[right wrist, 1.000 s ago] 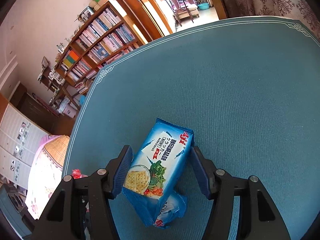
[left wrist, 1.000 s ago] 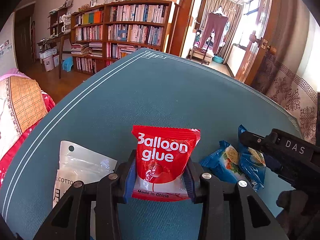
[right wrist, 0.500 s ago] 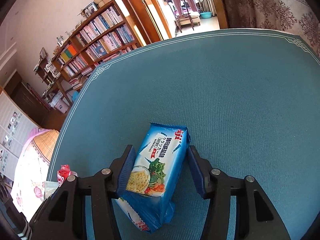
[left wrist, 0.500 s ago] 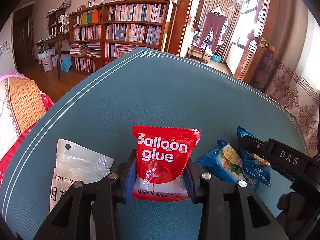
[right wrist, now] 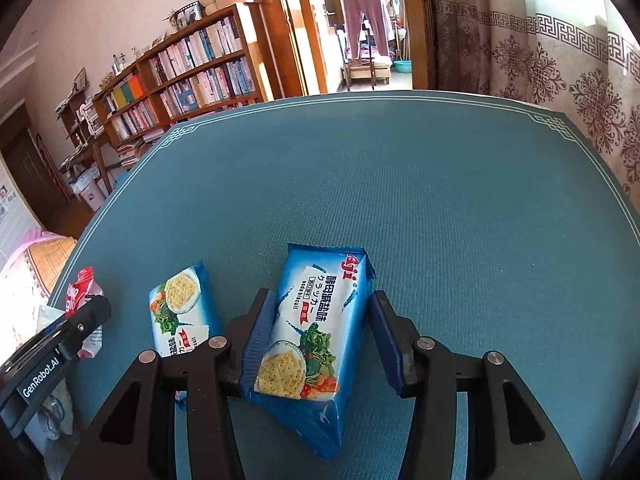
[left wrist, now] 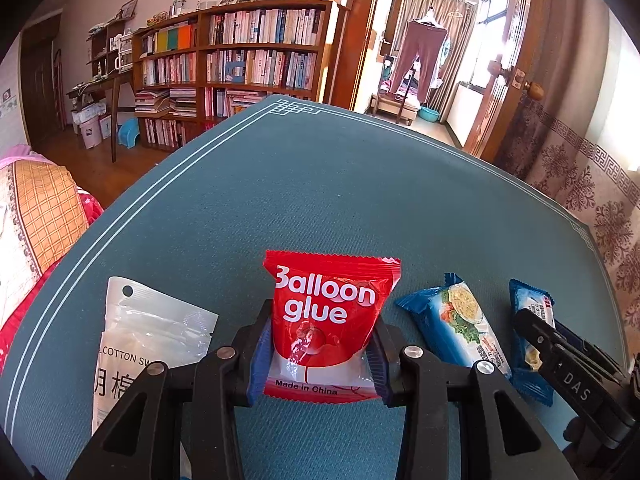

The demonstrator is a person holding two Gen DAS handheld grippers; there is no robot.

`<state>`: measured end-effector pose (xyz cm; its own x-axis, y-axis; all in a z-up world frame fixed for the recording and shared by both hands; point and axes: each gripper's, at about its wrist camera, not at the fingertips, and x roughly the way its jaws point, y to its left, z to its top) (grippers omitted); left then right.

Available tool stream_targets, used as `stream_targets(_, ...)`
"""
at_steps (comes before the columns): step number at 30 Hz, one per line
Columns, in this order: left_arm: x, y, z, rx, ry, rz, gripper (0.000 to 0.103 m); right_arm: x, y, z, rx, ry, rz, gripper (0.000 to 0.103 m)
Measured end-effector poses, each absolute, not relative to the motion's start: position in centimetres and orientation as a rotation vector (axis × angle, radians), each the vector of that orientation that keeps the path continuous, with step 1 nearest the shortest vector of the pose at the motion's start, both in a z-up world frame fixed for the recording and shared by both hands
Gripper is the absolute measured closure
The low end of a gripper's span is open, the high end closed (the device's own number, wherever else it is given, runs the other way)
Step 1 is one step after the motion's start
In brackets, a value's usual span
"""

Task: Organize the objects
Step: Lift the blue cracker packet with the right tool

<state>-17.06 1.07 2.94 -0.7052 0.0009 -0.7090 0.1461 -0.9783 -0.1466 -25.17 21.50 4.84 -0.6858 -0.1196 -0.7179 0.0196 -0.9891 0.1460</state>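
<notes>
My left gripper [left wrist: 320, 354] is shut on a red "Balloon glue" packet [left wrist: 326, 320], held upright over the teal table [left wrist: 320, 184]. My right gripper [right wrist: 318, 340] stands open around a blue soda biscuit pack [right wrist: 316, 340]; its right jaw is apart from the pack. A second blue biscuit pack [right wrist: 180, 312] lies just left of it, and it also shows in the left wrist view [left wrist: 456, 320]. A white cotton swab bag [left wrist: 144, 340] lies left of the glue packet.
The table's left edge [left wrist: 120, 220] drops to a bed with patterned covers [left wrist: 36, 216]. A bookshelf [left wrist: 240, 60] and a doorway stand beyond the far edge. A patterned curtain [right wrist: 580, 80] hangs at the right.
The right gripper has moved right with its biscuit pack, so both packs now lie side by side. Its jaws have widened. The left gripper still holds the glue packet.
</notes>
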Motion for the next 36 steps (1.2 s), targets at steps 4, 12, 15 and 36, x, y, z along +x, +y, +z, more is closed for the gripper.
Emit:
stream_targets(4, -17.1, 1.1, 3.0, 1.171, 0.298, -2.818, 0.06, -24.6, 21.4, 4.3, 1.211, -0.139, -2.815, 0.05)
stream_targets(12, -17.3, 1.5, 3.0, 1.177, 0.287, -2.826, 0.059, -24.5, 20.1, 4.0, 1.246, -0.014, -2.843, 0.05)
stream_targets(15, -17.3, 1.5, 3.0, 1.179, 0.288, -2.828, 0.06, -24.4, 19.9, 3.9, 1.249, 0.018, -2.857, 0.057)
stream_targets(36, -16.4, 4.4, 3.5, 1.164, 0.184, -2.911, 0.06, -17.4, 25.1, 6.4, 1.157, -0.174, -2.874, 0.06)
